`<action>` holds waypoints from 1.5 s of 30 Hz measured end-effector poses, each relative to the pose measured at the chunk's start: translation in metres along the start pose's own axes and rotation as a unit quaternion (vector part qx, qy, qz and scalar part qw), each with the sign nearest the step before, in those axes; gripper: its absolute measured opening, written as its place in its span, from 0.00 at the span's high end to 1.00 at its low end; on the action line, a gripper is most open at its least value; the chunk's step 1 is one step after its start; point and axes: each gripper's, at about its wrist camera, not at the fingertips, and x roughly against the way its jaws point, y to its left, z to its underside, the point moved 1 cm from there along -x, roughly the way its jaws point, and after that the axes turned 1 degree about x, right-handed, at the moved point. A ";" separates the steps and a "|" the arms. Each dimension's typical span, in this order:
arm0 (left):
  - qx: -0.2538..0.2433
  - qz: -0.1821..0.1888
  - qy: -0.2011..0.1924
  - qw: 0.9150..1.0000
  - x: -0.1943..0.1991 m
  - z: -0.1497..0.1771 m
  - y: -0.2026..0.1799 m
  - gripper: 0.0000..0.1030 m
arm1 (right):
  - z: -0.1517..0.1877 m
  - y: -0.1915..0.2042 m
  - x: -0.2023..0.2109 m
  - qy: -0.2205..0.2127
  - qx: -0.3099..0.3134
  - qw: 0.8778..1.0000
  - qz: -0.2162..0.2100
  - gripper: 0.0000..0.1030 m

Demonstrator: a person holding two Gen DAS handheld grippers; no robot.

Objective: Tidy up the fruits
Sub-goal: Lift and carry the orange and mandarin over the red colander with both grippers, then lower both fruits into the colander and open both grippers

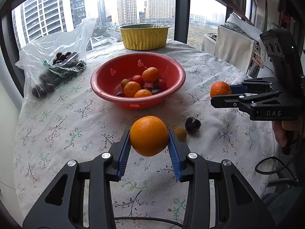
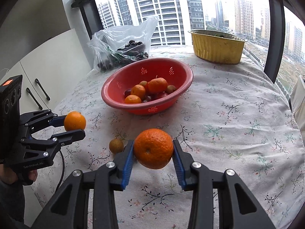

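My left gripper [image 1: 149,133] is shut on a smooth orange [image 1: 149,139] and holds it clear of the tablecloth. In the right wrist view the same left gripper [image 2: 75,126] and its orange [image 2: 74,120] show at the left. My right gripper [image 2: 153,143] is shut on a wrinkled mandarin [image 2: 153,150], also lifted; the left wrist view has that right gripper [image 1: 221,94] and its mandarin [image 1: 220,88] at the right. Beyond both stands a red colander bowl [image 1: 106,87] [image 2: 114,103] with several mandarins and dark red fruits inside.
A dark plum [image 1: 193,124] and a small brown fruit [image 1: 180,132] [image 2: 116,145] lie on the floral tablecloth [image 1: 76,133] between the grippers. At the back stand a yellow foil tub [image 1: 144,36] [image 2: 217,47] and a plastic bag of dark fruits [image 1: 57,63] [image 2: 122,45]. White cabinets [image 2: 47,66] are at the left.
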 end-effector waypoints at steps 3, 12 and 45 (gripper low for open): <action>0.001 -0.005 -0.010 1.000 0.000 -0.021 0.012 0.65 | -0.018 -0.003 0.001 -0.012 0.005 1.000 0.001 0.60; -0.016 -0.019 -0.014 1.000 -0.033 -0.091 0.035 0.65 | -0.073 0.000 -0.031 -0.015 0.022 1.000 -0.002 0.60; -0.014 -0.035 0.028 0.999 -0.110 -0.084 0.042 0.55 | -0.083 0.007 -0.099 0.029 0.066 0.997 0.040 0.59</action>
